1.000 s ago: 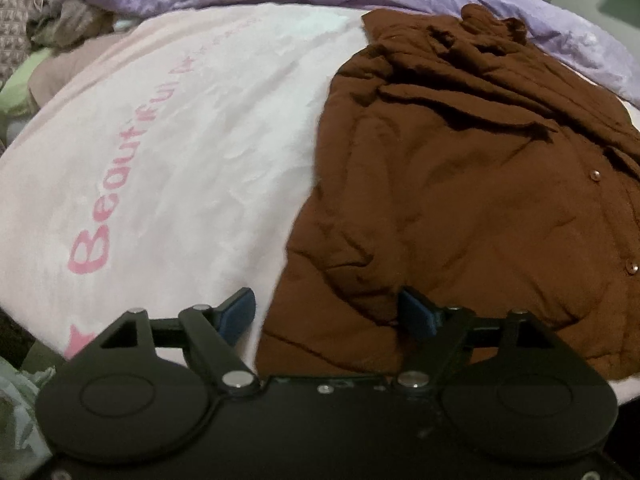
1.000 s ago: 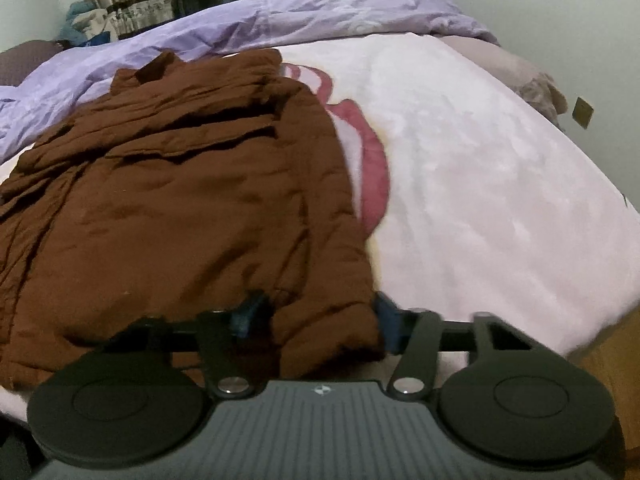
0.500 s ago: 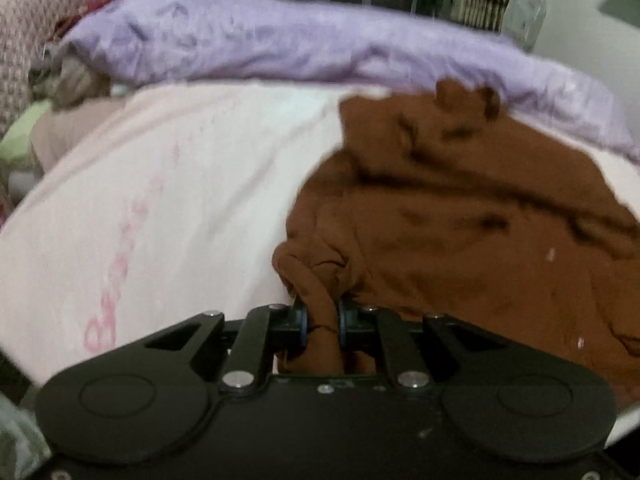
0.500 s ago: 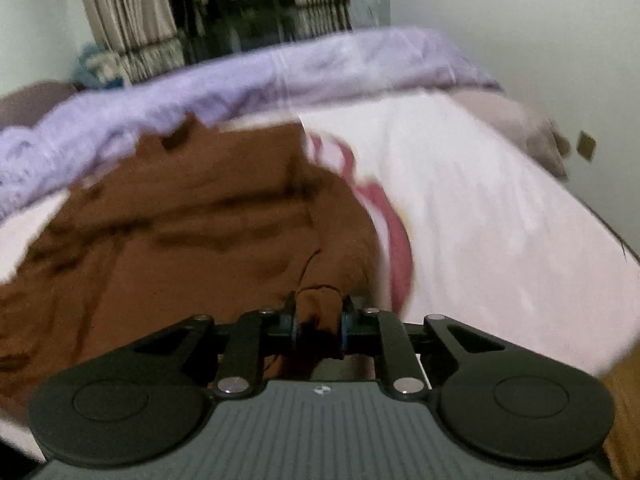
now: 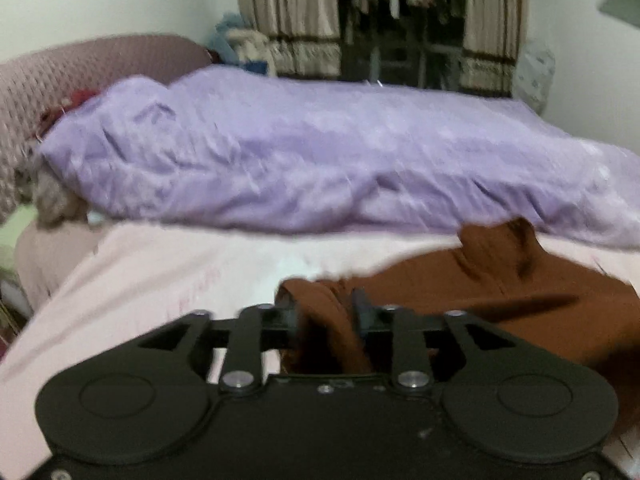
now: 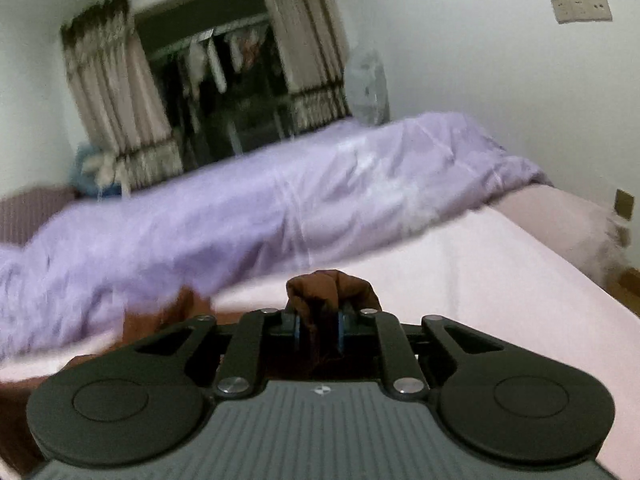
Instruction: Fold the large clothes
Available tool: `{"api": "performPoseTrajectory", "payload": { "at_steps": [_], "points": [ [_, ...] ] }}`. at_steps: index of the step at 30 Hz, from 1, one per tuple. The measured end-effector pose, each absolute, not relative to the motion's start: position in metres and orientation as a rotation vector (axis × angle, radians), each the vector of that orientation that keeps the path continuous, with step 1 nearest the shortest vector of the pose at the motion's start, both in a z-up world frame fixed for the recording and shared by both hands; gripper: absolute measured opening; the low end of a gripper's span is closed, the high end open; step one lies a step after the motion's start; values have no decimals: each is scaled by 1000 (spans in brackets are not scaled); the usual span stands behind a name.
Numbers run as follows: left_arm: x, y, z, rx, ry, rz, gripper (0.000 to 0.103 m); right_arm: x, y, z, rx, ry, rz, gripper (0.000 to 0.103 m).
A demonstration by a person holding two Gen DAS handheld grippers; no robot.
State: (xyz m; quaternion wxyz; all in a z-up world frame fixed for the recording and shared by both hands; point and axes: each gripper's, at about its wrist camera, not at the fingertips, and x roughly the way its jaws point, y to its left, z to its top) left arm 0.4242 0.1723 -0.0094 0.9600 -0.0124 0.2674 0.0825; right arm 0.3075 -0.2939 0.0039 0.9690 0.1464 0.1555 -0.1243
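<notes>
Since half a second ago, we have raised both grippers: the views tilt up off the bed, and the window now fills the background where bedding did.

Item 1, nearest: left gripper [image 5: 325, 316], fingers drawn in on a bunched corner of the brown shirt [image 5: 500, 280]; the gap looks wider than the right's, and blur keeps us from judging the pinch firmly.

Item 2: right gripper [image 6: 318, 330], closed tight on the other corner, a knot of brown cloth standing up between its blue pads [image 6: 297, 330].

Item 3: shirt body, trailing from both grips back onto the pink blanket [image 5: 160, 280], its collar end lying toward the far side.

Item 4: purple duvet [image 5: 300, 160], heaped across the bed beyond the shirt.

Item 5, farthest: curtains [image 6: 116, 120] and dark window.

Handling note: we judge the hem is being carried toward the collar. We should keep both corners level and evenly spaced, hold the cloth taut, and lay it down edge to edge before letting go.
</notes>
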Motion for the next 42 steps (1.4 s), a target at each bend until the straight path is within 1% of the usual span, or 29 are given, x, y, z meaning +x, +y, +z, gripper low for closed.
{"api": "performPoseTrajectory", "payload": {
  "at_steps": [1, 2, 3, 4, 5, 6, 7, 8, 9, 10, 13, 15, 16, 17, 21, 22, 23, 24, 25, 26, 28, 32, 34, 37, 39, 42],
  "points": [
    [432, 172, -10, -16, 525, 183, 45, 320, -300, 2, 311, 304, -253, 29],
    [435, 172, -11, -10, 514, 198, 56, 334, -307, -3, 334, 312, -253, 37],
    [439, 171, -16, 3, 507, 206, 61, 344, -315, -8, 360, 337, -245, 46],
    [436, 172, -20, 12, 504, 206, 71, 351, -321, -14, 386, 362, -226, 50],
    [436, 173, -23, 20, 503, 205, 75, 354, -326, -21, 404, 373, -219, 58],
    [436, 175, -27, 29, 500, 207, 76, 353, -328, -27, 401, 366, -230, 70],
    [436, 179, -30, 31, 490, 226, 77, 351, -328, -32, 382, 347, -262, 77],
    [435, 184, -32, 19, 478, 254, 83, 347, -326, -36, 350, 325, -306, 86],
    [438, 191, -33, -8, 476, 283, 87, 342, -325, -39, 315, 304, -339, 89],
    [442, 198, -35, -43, 485, 297, 91, 338, -324, -43, 277, 286, -367, 89],
    [444, 211, -44, -108, 524, 240, 91, 334, -322, -48, 224, 325, -372, 89],
    [448, 207, -56, -71, 559, 212, 94, 336, -322, -51, 213, 360, -319, 92],
    [452, 202, -65, -41, 587, 202, 99, 338, -320, -53, 208, 373, -293, 94],
    [454, 199, -73, -20, 616, 191, 100, 341, -319, -55, 201, 389, -275, 95],
    [473, 191, -106, 27, 718, 142, 100, 359, -316, -66, 195, 472, -250, 96],
    [478, 190, -113, 36, 726, 127, 98, 364, -317, -70, 195, 499, -234, 96],
    [481, 190, -118, 38, 720, 114, 80, 371, -318, -75, 190, 545, -208, 92],
    [483, 191, -122, 21, 713, 88, 62, 376, -320, -79, 192, 580, -191, 60],
    [482, 191, -122, -14, 716, 62, 26, 380, -322, -83, 197, 590, -178, 34],
    [482, 194, -122, -53, 708, 52, 12, 378, -323, -85, 210, 576, -174, 7],
    [475, 190, -112, -52, 650, 79, 8, 368, -318, -80, 193, 518, -191, 7],
    [451, 173, -74, 33, 478, 105, 8, 345, -296, -50, 55, 360, -234, 6],
    [440, 170, -52, 25, 390, 93, 8, 338, -291, -33, 45, 293, -236, 6],
    [446, 172, -38, 15, 334, 111, 9, 348, -293, -19, 67, 243, -276, 6],
    [460, 179, -44, -32, 349, 105, 9, 363, -301, -22, 98, 236, -287, 6],
    [498, 188, -78, -90, 465, 123, 10, 397, -312, -46, 153, 308, -287, 6]
  ]
}}
